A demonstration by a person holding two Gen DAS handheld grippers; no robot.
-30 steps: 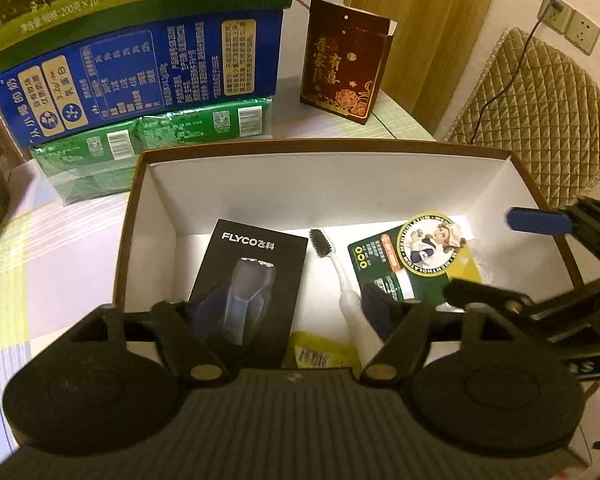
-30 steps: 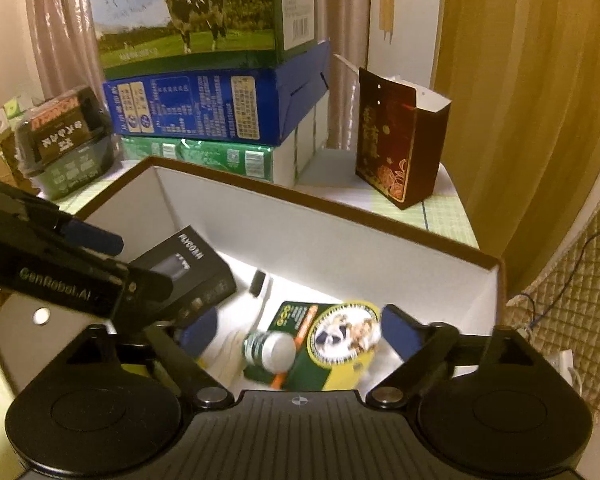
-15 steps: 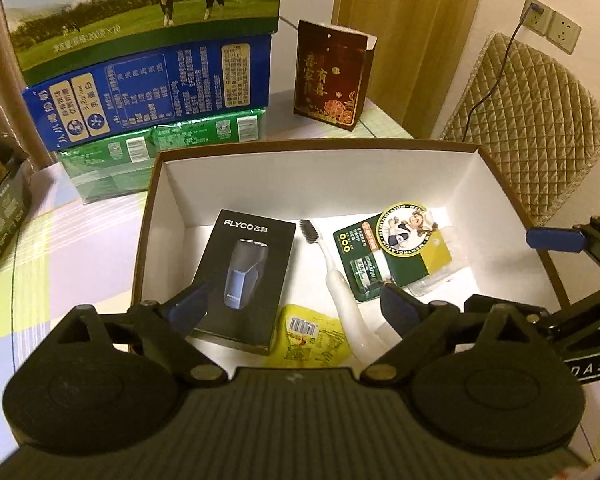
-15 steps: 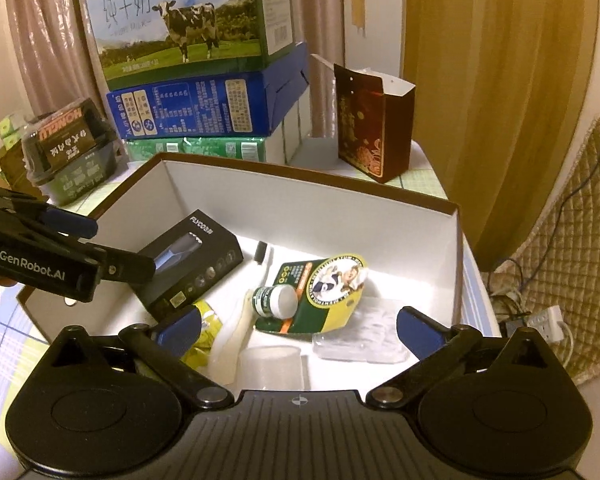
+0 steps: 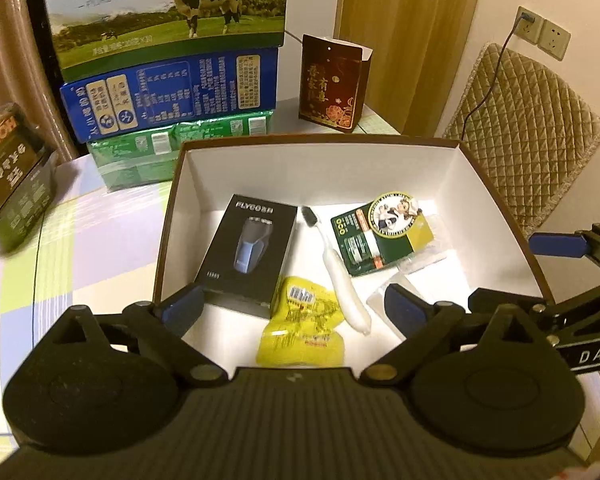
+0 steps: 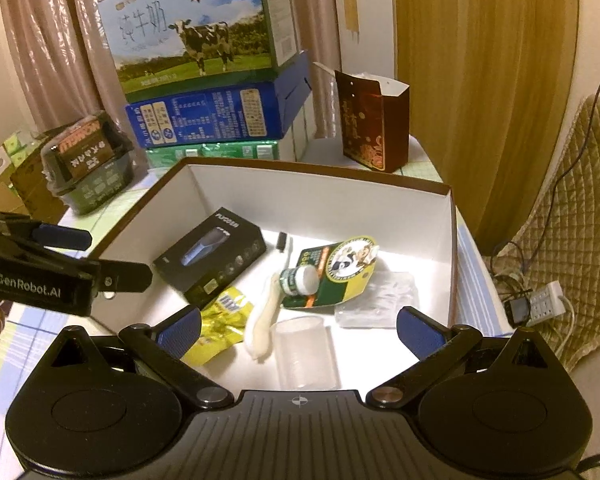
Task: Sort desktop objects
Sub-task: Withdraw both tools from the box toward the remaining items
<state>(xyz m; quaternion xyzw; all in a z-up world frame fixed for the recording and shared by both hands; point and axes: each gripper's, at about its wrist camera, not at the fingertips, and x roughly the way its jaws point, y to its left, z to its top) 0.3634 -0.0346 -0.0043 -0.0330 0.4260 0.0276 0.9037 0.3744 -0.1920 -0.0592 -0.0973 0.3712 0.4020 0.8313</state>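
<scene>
A brown-rimmed white box [image 5: 320,140] holds a black shaver box [image 5: 248,252], a white toothbrush [image 5: 340,276], a yellow packet [image 5: 300,328] and a green card pack [image 5: 384,236]. The right wrist view also shows a clear cup [image 6: 304,352], a small white-capped bottle [image 6: 300,280] and a clear plastic bag [image 6: 376,300] inside. My left gripper [image 5: 292,308] hovers over the box's near edge, its jaws opening with nothing between the pads. My right gripper [image 6: 299,328] hangs above the near right side, open and empty.
Stacked milk cartons [image 5: 172,40] and a dark red paper bag [image 5: 330,84] stand behind the box. A dark wrapped pack [image 6: 88,160] sits at the left on the checked tablecloth. A quilted chair [image 5: 528,136] and a power strip [image 6: 540,300] are off the table's right.
Both grippers have drawn back and risen from the box, so more of its contents show. The jaws of both stand wider than a second ago.
</scene>
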